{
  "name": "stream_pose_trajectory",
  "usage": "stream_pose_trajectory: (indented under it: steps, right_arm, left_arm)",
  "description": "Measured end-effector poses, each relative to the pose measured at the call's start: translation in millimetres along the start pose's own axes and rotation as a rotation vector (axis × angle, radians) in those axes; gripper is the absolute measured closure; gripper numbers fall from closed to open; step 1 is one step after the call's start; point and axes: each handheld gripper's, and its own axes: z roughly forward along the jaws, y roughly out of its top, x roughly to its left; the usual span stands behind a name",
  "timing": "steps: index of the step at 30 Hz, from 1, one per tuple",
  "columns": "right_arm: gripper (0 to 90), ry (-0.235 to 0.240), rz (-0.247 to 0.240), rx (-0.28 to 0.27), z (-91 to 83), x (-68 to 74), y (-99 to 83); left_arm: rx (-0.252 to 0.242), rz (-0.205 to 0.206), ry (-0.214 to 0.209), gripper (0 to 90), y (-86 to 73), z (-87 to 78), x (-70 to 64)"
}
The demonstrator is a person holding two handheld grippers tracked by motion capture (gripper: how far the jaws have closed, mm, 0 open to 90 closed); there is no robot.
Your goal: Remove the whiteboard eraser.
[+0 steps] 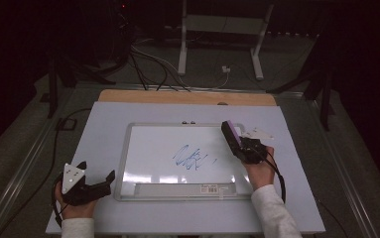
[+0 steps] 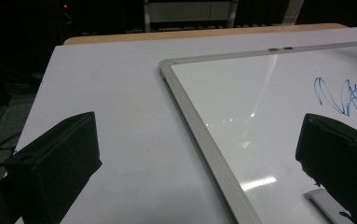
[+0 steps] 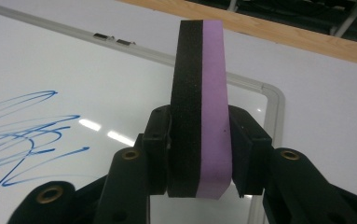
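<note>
Foam eraser (high view): purple-and-black eraser pinched in the right gripper, held over the right edge of the whiteboard, tilted up and away from the person.
Scribble (high view): blue scribble mid-board, left of the eraser, not touched by it.
Left gripper (high view): left gripper sits on the table just off the board's near-left corner, jaws apart, nothing between them.
Left gripper view: own two jaws spread wide and empty; board frame runs between them, blue scribble far right on the whiteboard.
Right gripper view: jaws clamped on both flat faces of the eraser, low on its body; black layer on the left, purple on the right; most of the block stands free above the jaws.
Handling (judgement): light, soft, squashy foam; not fragile, not slippery; will flex if pressed hard.
Hold point (judgement): current grip low across the faces looks sound; a firm squeeze should keep it from twisting during wiping.
Board (judgement): stiff, glossy, may slide on the table; free gripper could steady the frame.
</note>
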Motion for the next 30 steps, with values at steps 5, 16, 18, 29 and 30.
stream_pose_trajectory:
  steps: [5, 16, 18, 29, 30]
  right_arm:
    - [63.5, -0.004, -0.031, 0.002, 0.5, 6.8, -0.3]
    - [63.4, -0.01, -0.121, 0.004, 0.1, 24.4, -1.2]
    - [63.4, -0.012, -0.137, 0.004, 0.0, 28.1, -1.4]
    - [63.4, -0.001, -0.189, 0.01, 2.0, 39.9, -2.1]
    - [63.4, -0.002, -0.193, 0.009, 1.7, 40.8, -2.0]
  left_arm:
    - [0.004, 0.0, -0.002, 0.6, -0.2, 0.4, -0.1]
    - [0.011, 0.001, -0.003, 0.6, -0.4, 1.2, -0.5]
    - [0.012, 0.001, -0.003, 0.6, -0.4, 1.2, -0.7]
    - [0.017, 0.002, -0.006, 0.6, -1.0, 2.4, -1.2]
    - [0.017, 0.002, -0.006, 0.6, -1.0, 2.4, -1.2]
